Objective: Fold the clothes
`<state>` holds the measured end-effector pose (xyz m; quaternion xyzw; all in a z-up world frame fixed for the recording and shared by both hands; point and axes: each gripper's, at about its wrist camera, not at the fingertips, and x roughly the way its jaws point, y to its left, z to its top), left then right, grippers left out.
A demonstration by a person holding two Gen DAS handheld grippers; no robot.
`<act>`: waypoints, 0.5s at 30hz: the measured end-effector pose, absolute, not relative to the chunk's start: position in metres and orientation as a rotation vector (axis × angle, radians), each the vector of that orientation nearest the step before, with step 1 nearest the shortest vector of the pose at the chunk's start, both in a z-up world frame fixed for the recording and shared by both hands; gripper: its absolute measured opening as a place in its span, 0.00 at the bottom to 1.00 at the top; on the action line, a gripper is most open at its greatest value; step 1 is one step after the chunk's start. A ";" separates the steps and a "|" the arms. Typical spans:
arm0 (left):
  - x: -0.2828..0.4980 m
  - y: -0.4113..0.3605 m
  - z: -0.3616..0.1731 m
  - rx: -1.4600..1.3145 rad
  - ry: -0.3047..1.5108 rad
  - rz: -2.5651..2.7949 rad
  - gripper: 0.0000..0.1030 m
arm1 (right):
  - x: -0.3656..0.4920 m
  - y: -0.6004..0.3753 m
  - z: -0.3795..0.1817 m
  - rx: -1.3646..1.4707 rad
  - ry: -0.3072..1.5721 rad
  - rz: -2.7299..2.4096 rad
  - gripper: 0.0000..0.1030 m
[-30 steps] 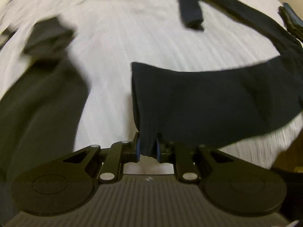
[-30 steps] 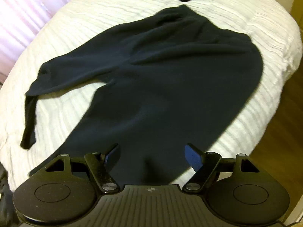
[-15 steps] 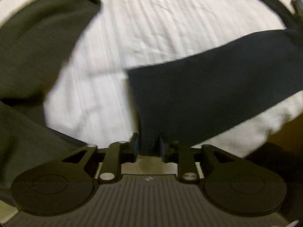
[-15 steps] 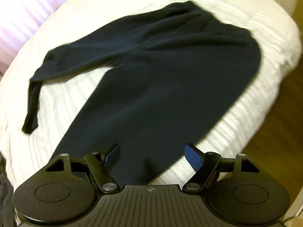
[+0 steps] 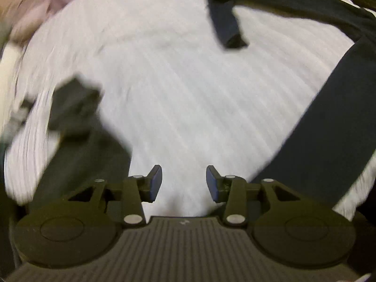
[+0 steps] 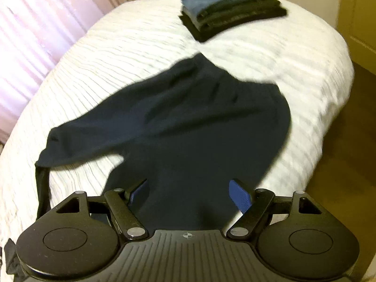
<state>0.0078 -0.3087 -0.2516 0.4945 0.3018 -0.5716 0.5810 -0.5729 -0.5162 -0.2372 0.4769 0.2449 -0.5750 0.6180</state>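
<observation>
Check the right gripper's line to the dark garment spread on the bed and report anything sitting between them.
Nothing visible stands in the way. The right gripper is open with only the navy garment directly ahead of its fingers on the white bedspread. The folded stack lies apart at the far end, well beyond the garment.

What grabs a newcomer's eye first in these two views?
The dark navy garment sprawled across the white ribbed bedspread, one sleeve trailing left. Behind it, a neat stack of folded clothes sits at the far end. Both the left hand-held gripper and the right hand-held gripper are open, holding nothing.
</observation>
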 end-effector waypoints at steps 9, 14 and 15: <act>-0.058 -0.487 -0.297 1.081 0.767 -1.371 0.61 | -0.570 -0.606 -0.249 1.009 0.667 -1.089 0.76; -0.046 -0.562 -0.339 1.036 0.855 -1.320 0.61 | -0.565 -0.635 -0.260 0.917 0.744 -0.954 0.76; -0.043 -0.571 -0.346 1.024 0.881 -1.313 0.61 | -0.562 -0.639 -0.262 0.891 0.762 -0.925 0.76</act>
